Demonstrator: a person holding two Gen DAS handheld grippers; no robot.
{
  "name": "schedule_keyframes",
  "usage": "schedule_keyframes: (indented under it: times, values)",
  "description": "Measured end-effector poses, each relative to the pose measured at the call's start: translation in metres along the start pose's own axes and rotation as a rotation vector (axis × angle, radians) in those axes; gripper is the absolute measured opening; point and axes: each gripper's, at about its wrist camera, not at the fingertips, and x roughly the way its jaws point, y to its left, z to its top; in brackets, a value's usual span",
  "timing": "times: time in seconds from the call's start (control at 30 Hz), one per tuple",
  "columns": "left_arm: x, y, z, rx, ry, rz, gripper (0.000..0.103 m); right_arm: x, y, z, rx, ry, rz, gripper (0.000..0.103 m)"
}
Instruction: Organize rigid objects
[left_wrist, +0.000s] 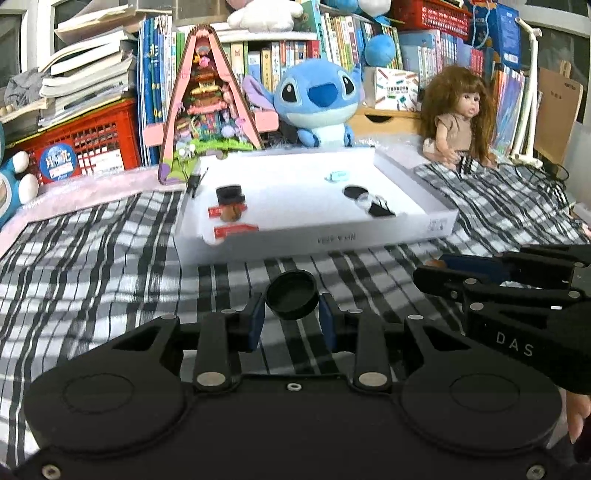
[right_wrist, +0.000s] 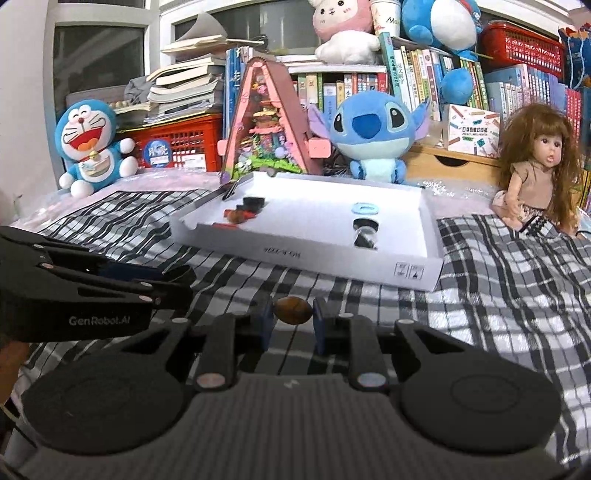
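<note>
My left gripper (left_wrist: 291, 314) is shut on a black round cap (left_wrist: 291, 294), held above the checked cloth in front of the white tray (left_wrist: 314, 240). My right gripper (right_wrist: 293, 319) is shut on a small brown oval stone (right_wrist: 293, 310), also in front of the white tray (right_wrist: 314, 258). In the tray lie a black cap and red and brown pieces (left_wrist: 231, 208) at the left, and a black disc with clear pieces (left_wrist: 367, 201) and a light blue ring (right_wrist: 365, 209) at the right. The right gripper shows in the left wrist view (left_wrist: 436, 267), the left gripper in the right wrist view (right_wrist: 181, 278).
A checked cloth (left_wrist: 92, 266) covers the table. Behind the tray stand a pink triangular toy house (left_wrist: 205, 107), a Stitch plush (left_wrist: 319, 99), a doll (left_wrist: 458, 118), a Doraemon plush (right_wrist: 92, 144), red crates and shelves of books.
</note>
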Motion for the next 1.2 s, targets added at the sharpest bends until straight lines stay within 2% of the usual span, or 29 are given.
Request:
schedule_keyframes:
  times: [0.47,0.63,1.0,1.2]
  values:
    - [0.028,0.014,0.045,-0.068,-0.035,0.008,0.03,0.02,-0.025,0.032,0.052,-0.016,-0.044,0.028]
    - [0.044,0.022,0.061,-0.11,-0.068,-0.011,0.03,0.033,-0.036,0.046,0.088,-0.021,-0.04,0.028]
    - [0.094,0.053,0.107,-0.227,-0.009,0.0,0.03,0.071,-0.066,0.088,0.225,-0.011,-0.01,0.028]
    - [0.122,0.06,0.124,-0.228,0.012,0.027,0.03,0.096,-0.083,0.11,0.297,0.017,-0.024,0.028]
